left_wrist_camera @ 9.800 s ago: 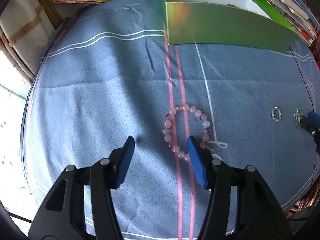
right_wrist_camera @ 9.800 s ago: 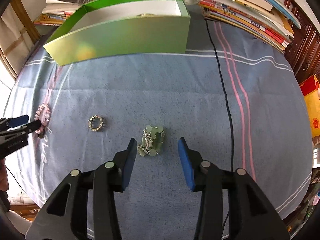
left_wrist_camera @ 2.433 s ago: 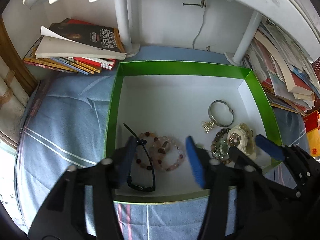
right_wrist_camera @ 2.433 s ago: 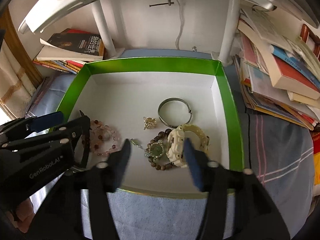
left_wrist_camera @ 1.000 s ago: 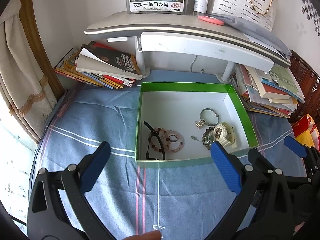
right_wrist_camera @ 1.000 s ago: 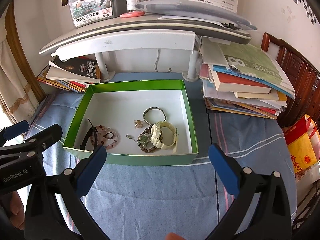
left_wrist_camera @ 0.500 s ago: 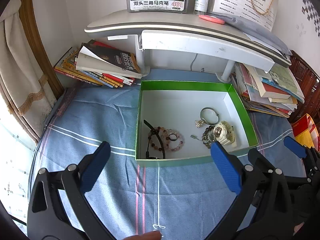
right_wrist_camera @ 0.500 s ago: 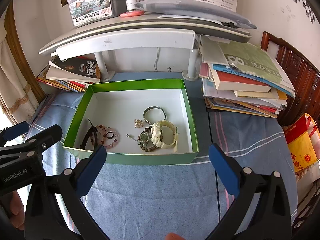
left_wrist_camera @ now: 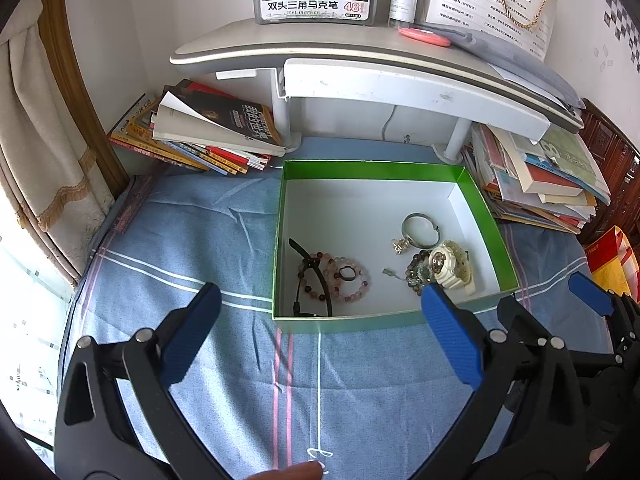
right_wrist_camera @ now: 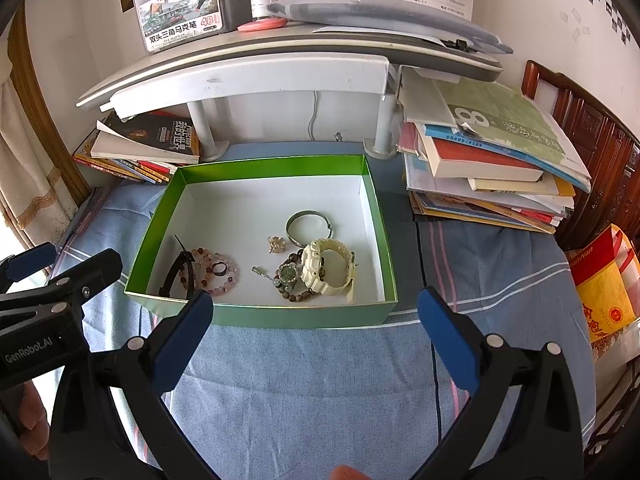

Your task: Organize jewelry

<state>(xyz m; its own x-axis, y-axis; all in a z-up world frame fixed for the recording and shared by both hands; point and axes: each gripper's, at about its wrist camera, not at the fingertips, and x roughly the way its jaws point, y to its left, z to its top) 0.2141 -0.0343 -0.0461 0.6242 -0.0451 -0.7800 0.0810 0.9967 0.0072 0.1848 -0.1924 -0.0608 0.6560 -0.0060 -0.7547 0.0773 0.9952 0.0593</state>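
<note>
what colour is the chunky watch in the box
Cream white watch, clearest in the right wrist view.

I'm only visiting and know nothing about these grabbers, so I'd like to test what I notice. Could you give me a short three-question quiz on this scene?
1. True or false: the cream watch lies inside the green box.
2. Which thing lies nearest the box's left wall? A) silver bangle B) black strap C) gold ring
3. Fill in: the left gripper and the right gripper are both ____ and hold nothing.

Key: 1 true; 2 B; 3 open.
</note>
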